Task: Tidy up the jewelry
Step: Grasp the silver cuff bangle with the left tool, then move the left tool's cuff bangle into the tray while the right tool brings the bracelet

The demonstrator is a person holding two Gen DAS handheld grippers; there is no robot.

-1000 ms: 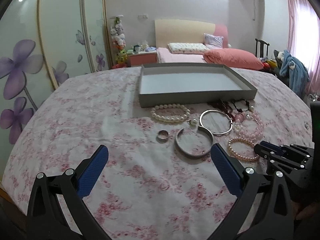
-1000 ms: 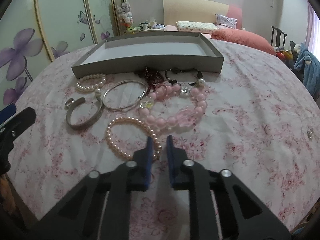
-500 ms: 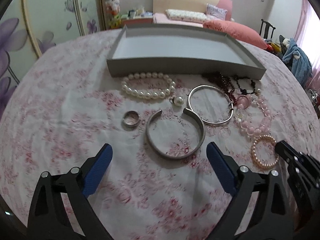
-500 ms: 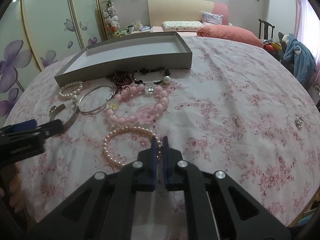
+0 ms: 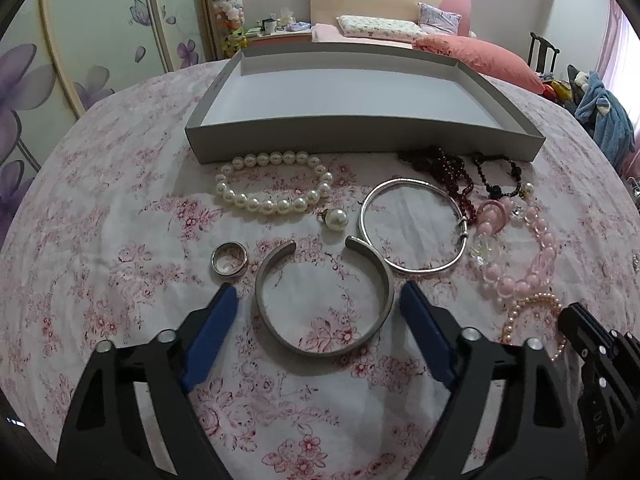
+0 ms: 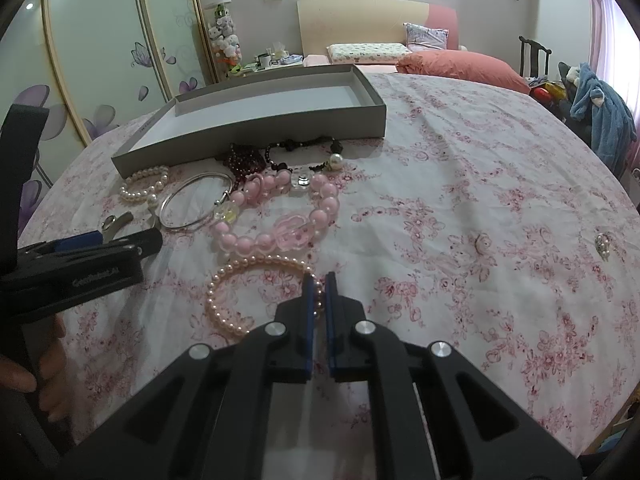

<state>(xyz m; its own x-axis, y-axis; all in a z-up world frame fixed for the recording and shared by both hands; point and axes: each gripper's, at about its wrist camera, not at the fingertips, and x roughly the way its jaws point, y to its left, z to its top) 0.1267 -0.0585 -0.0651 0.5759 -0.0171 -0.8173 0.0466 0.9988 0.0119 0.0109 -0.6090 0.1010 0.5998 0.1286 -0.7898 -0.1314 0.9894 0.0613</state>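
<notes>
wardrobe point(image 5: 100, 40): pale sliding doors had purple flowers
bed point(image 6: 400, 54): stood against far wall
curtain point(image 6: 600, 20): was pink

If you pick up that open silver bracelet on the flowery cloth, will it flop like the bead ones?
Probably not. The silver cuff looks like one solid metal band holding its C shape, so it should stay stiff. Its smooth, shiny surface might slip between the closing jaws of the left gripper. Lying flat on the tablecloth, it is unlikely to roll.

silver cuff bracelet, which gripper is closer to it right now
Left. The left gripper straddles the silver cuff bracelet, one blue finger on each side, jaws closing but not yet touching it. The right gripper is off to the side, shut on the small pink pearl bracelet.
</notes>
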